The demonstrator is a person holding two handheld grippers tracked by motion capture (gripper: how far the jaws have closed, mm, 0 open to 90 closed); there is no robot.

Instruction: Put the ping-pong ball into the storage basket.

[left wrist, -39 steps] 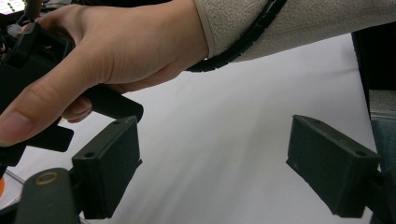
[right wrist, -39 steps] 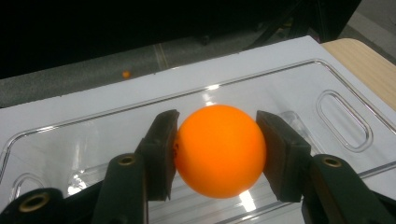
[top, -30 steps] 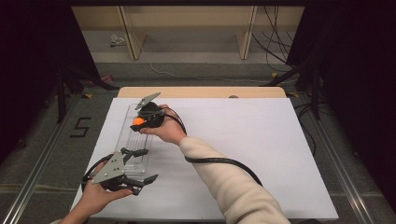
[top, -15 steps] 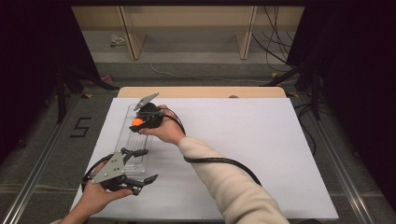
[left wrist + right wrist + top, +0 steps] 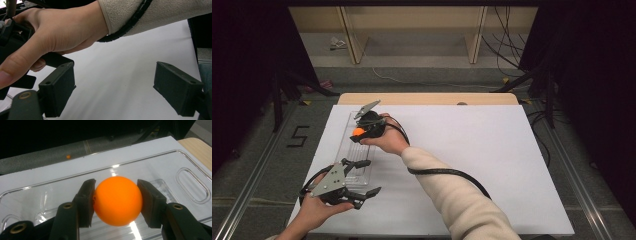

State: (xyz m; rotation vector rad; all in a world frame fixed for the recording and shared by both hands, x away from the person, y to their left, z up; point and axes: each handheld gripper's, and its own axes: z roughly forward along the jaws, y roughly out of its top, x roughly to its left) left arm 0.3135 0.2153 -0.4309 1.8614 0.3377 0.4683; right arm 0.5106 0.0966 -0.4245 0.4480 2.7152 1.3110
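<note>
An orange ball sits squeezed between the two black jaws of my right gripper, which is shut on it. In the high view the ball and right gripper hover over the far half of a clear plastic tray at the table's left. Below the ball the tray shows a slot-shaped handle hole. My left gripper is open near the tray's near end, its jaws wide apart with nothing between them. In the left gripper view the left gripper faces the white table under the right hand.
A white sheet covers the table, with a wooden strip along its far edge. A black cable trails from the right gripper along the cream sleeve. A small orange speck lies on the dark floor beyond the table.
</note>
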